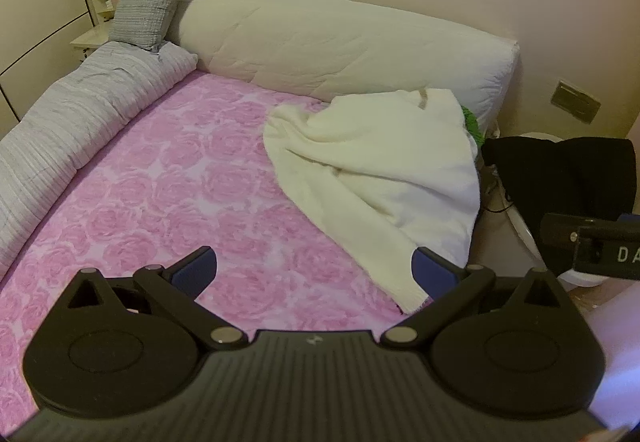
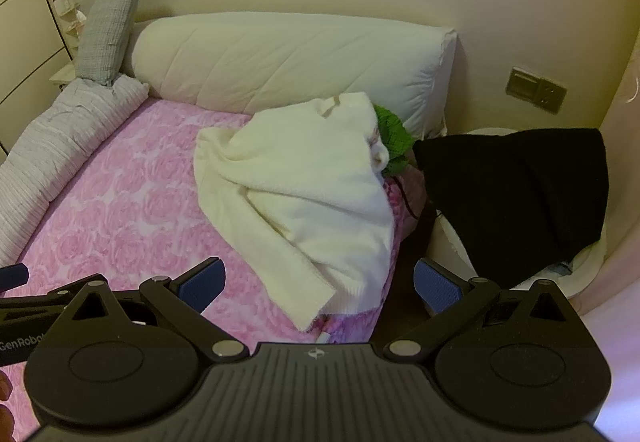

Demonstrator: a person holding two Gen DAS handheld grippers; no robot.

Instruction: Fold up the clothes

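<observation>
On the bed: one cream sweater half-hiding one green garment | beside bed: one black garment | left tongs, right tongs both spread, empty

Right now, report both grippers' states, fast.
Left gripper: open, holding nothing, above the pink rose-patterned bedspread.
Right gripper: open, holding nothing, near the fluffy cream sweater.

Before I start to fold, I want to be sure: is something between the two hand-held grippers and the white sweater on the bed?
Nothing visible. Only bare pink bedspread lies between the open left hand-held gripper, the open right hand-held gripper and the white sweater.
</observation>
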